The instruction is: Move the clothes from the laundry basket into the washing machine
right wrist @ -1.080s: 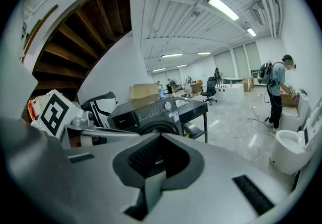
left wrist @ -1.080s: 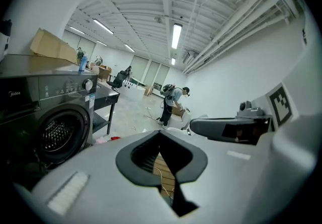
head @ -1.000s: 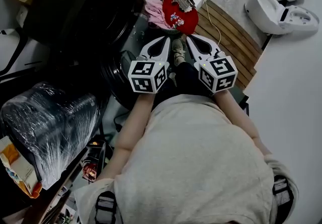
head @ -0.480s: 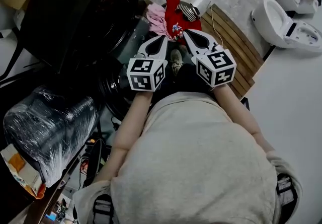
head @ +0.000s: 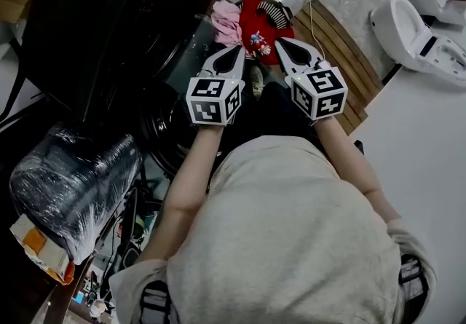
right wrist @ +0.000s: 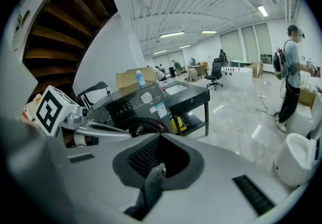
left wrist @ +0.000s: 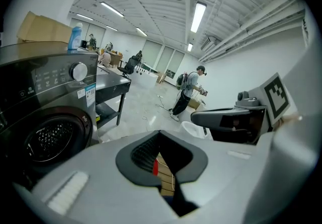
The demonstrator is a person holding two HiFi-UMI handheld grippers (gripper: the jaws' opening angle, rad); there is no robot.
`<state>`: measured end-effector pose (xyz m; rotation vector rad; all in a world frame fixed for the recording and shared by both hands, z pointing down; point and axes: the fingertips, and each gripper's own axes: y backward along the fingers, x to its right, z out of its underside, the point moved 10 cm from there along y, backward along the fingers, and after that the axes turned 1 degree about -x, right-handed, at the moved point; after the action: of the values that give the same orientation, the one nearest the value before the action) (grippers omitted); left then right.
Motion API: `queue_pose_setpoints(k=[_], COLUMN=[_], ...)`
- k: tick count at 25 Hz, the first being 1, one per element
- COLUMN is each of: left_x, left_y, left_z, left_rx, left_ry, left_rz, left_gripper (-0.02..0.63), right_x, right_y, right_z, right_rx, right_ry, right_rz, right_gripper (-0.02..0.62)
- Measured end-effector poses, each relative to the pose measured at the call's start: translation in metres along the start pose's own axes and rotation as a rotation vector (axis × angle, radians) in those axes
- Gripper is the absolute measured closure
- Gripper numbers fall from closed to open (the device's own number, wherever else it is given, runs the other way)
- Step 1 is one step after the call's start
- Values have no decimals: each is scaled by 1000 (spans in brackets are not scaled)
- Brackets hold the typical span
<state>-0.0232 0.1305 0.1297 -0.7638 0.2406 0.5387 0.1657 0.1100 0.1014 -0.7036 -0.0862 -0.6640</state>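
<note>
A pile of clothes, a red garment (head: 257,22) beside a pink one (head: 226,22), fills the laundry basket on the floor at the top of the head view; the basket itself is mostly hidden under them. The dark front-loading washing machine (head: 124,24) stands to the left, its drum (left wrist: 53,137) showing in the left gripper view. My left gripper (head: 239,50) is shut and empty, its tip just short of the pink garment. My right gripper (head: 281,44) is also shut and empty, with its tip at the edge of the red garment. I cannot tell whether either one touches the cloth.
A wooden slatted board (head: 342,60) lies right of the basket, and a white toilet-like fixture (head: 411,20) beyond it. A plastic-wrapped bundle (head: 69,180) sits at the lower left. A person (left wrist: 188,92) stands far off in the hall. My own body fills the lower head view.
Both grippers have moved forward side by side toward the clothes pile, still shut. Their tips now reach the pile's near edge.
</note>
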Motion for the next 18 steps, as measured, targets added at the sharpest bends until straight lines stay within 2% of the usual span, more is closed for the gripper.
queue_pose_setpoints(k=[5, 11, 18], left_x=[-15, -38, -76], left_y=[-21, -55, -110], left_z=[2, 24, 80], left_rx=[-56, -147, -233], left_ry=[-8, -43, -24], left_rz=[10, 27, 39], left_gripper=[595, 595, 595], right_x=[10, 25, 59], right_y=[-23, -53, -107], right_z=[9, 31, 94], right_rx=[-46, -98, -166], right_ry=[-32, -67, -104], right_rz=[20, 50, 95], right_gripper=[586, 586, 586])
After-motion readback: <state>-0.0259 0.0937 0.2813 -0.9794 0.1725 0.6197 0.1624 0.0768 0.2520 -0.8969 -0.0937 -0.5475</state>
